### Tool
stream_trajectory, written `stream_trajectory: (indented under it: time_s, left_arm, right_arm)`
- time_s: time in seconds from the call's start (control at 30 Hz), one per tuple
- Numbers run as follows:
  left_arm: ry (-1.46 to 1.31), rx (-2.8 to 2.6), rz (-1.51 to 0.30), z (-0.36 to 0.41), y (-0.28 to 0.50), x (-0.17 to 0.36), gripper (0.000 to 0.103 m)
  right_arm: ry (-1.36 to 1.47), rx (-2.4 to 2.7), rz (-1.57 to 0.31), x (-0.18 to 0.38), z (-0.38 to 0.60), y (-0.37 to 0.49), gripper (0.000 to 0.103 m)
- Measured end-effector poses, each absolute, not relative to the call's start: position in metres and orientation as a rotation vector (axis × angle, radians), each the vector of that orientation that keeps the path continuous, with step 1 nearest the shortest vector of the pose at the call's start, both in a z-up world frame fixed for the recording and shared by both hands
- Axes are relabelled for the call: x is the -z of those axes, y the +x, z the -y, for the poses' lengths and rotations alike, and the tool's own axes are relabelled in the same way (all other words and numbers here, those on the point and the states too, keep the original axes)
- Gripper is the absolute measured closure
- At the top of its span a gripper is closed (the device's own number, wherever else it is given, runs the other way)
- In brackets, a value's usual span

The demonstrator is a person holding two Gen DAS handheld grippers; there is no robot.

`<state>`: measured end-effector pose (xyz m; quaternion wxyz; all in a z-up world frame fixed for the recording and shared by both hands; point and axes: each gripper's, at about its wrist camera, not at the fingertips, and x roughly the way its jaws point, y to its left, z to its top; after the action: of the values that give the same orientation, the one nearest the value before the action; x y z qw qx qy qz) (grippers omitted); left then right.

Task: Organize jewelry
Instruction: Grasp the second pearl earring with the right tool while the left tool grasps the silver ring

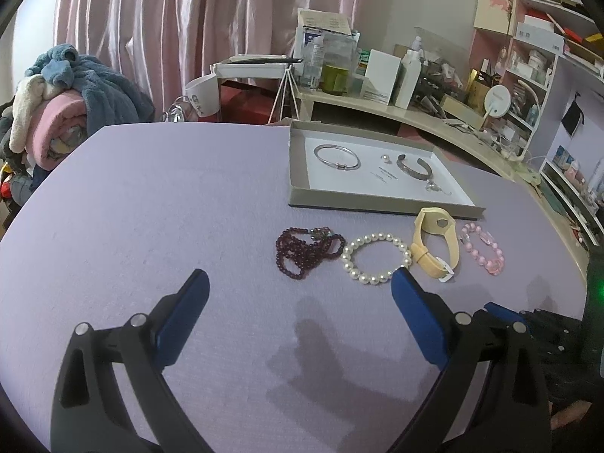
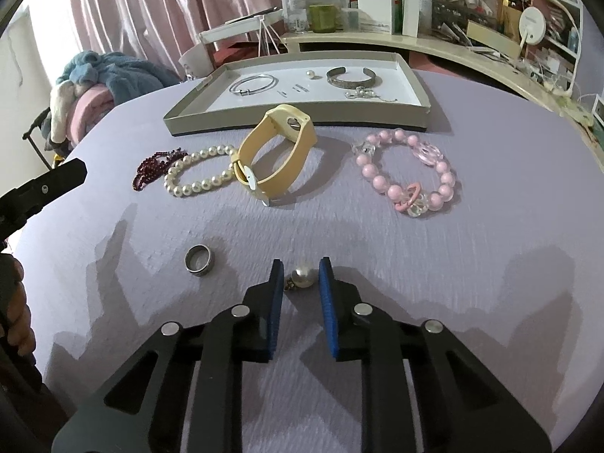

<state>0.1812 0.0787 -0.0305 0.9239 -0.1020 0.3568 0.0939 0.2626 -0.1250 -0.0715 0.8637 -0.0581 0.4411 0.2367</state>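
Note:
On the lilac table, a pearl earring with a small gold fitting lies between the blue pads of my right gripper. The jaws stand narrow around it, with a sliver of gap on each side. A grey ring lies just left of it. Further off lie a dark red bead string, a pearl bracelet, a yellow watch and a pink bead bracelet. My left gripper hovers open and empty, short of the pearl bracelet. The grey tray holds a silver bangle, a cuff and a small pearl.
A cluttered shelf of boxes and bottles runs behind the tray, with pink curtains at the back. Folded blankets are piled off the table's left edge. A black finger of the left gripper and a hand show at the left.

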Motion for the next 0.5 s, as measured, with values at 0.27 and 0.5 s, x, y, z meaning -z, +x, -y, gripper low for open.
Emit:
stream_trajectory:
  time_s: [0.27, 0.5]
  left_arm:
    - [-0.183, -0.117, -0.757, -0.065, 0.186, 0.034, 0.006]
    - [-0.12, 0.067, -0.845, -0.03, 0.207, 0.051, 0.006]
  right_arm:
    - [-0.127, -0.464, -0.913, 0.07, 0.131, 0.265, 0.087]
    - [-0.004, -0.362, -0.906, 0.061, 0.163, 0.283, 0.087]
